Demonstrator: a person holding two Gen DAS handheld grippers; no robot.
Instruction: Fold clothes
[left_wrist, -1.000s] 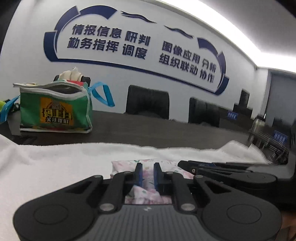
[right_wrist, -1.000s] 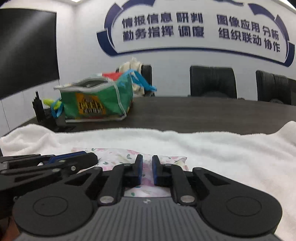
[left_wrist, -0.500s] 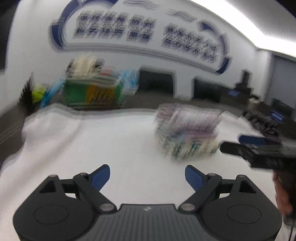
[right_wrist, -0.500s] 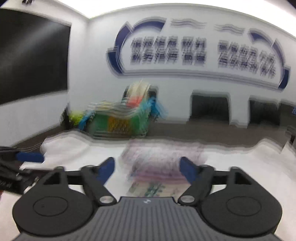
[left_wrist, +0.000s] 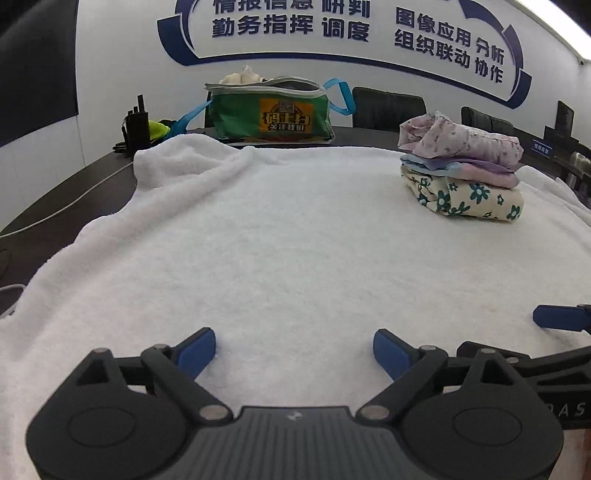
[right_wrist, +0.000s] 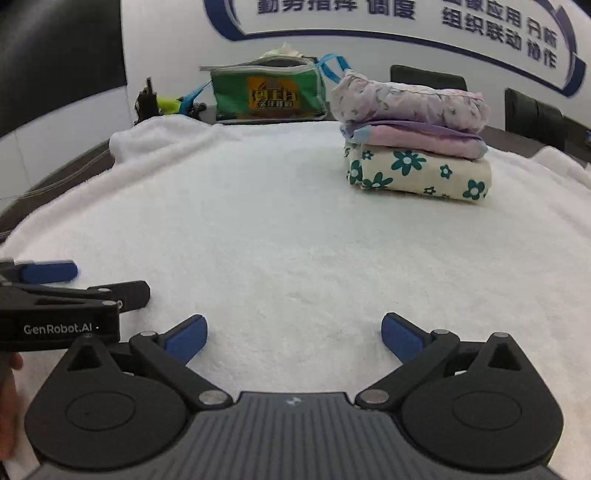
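Observation:
A stack of three folded clothes (left_wrist: 461, 173) sits on the white towel (left_wrist: 277, 240) at the far right; it also shows in the right wrist view (right_wrist: 415, 155). The top piece is pale purple floral, the middle pink and blue, the bottom cream with teal flowers. My left gripper (left_wrist: 294, 350) is open and empty, low over the towel's near part. My right gripper (right_wrist: 293, 338) is open and empty beside it. Each gripper's tip shows at the edge of the other's view.
A green bag (left_wrist: 269, 110) with blue straps, holding more clothes, stands on the dark table (left_wrist: 55, 195) behind the towel. A black radio (left_wrist: 136, 127) stands at the far left. Black chairs (left_wrist: 388, 109) line the wall.
Both grippers let go of the floral garment, opened wide and pulled back toward me. The garment now lies on top of the stack, well away from both.

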